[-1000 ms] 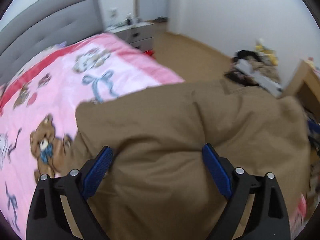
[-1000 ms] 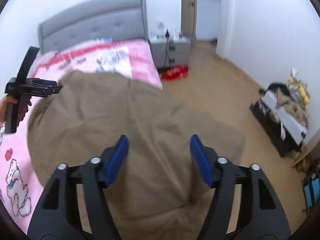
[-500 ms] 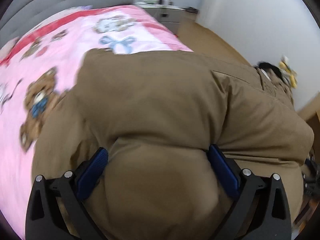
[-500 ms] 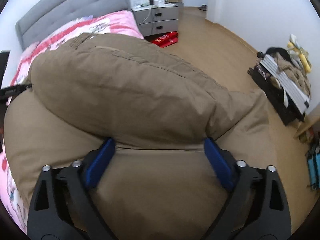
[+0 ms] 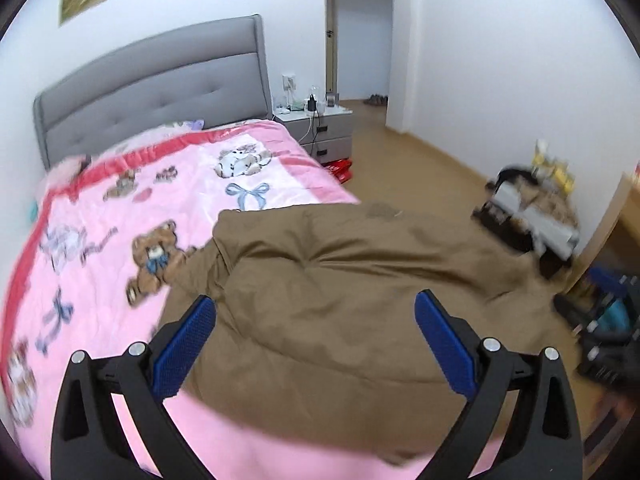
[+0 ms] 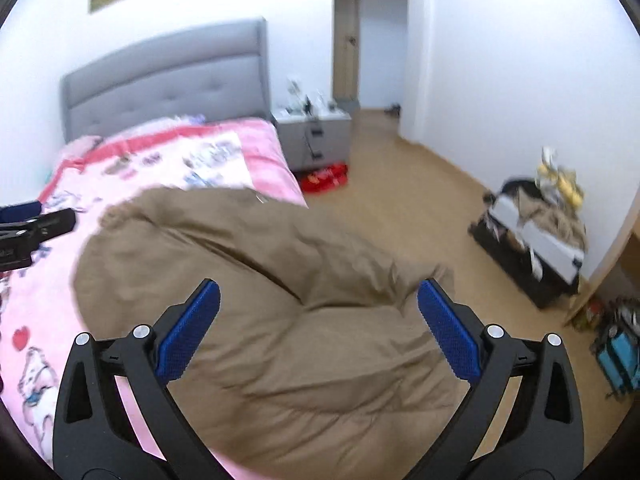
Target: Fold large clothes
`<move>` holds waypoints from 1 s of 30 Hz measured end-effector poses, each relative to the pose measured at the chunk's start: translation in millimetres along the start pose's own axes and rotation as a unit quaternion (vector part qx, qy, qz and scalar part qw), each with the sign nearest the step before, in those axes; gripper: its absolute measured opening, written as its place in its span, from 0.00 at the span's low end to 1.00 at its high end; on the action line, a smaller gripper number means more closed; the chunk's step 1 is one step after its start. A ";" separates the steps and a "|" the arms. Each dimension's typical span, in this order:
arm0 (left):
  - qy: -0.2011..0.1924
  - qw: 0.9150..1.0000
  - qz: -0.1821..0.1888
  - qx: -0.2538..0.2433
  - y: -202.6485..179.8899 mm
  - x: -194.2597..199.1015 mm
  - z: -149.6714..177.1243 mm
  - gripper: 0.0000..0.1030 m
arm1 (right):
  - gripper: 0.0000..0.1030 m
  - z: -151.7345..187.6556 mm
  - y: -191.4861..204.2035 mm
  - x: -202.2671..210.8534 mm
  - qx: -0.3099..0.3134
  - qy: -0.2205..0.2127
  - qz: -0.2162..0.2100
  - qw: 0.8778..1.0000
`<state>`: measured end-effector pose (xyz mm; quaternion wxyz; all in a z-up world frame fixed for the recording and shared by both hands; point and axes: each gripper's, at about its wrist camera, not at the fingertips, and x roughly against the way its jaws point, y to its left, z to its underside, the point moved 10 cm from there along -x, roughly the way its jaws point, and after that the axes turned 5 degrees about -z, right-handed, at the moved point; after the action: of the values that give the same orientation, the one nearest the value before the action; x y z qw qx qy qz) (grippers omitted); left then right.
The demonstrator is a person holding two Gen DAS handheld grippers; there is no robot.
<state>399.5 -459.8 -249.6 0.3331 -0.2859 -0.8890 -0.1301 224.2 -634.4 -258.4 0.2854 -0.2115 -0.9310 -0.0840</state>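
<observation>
Brown, puffy padded fabric of the large coat (image 5: 360,308) now lies doubled over on the pink cartoon-print bedspread (image 5: 120,216), at the bed's foot-side edge by the wooden floor (image 6: 400,208). Half a second ago both tools pressed into it; now the left tool (image 5: 314,322) and right tool (image 6: 318,312) have pulled back above it, blue pads wide apart, holding nothing. That suggests one fold is laid and released, with further folds likely.

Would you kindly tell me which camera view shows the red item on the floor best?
The right wrist view: the red item lies fully exposed by the nightstand. In the left wrist view the pink bedspread hides part of it.
</observation>
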 end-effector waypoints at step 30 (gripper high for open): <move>0.202 0.977 0.027 -0.057 20.4 -257.1 -31.8 0.96 | 0.66 25.5 -53.8 -179.5 -0.111 0.210 -0.096 0.967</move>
<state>586.1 -565.2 -396.5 0.4922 -0.2965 -0.7866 -0.2260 322.0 -737.6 -383.1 0.4400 -0.1287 -0.8510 -0.2562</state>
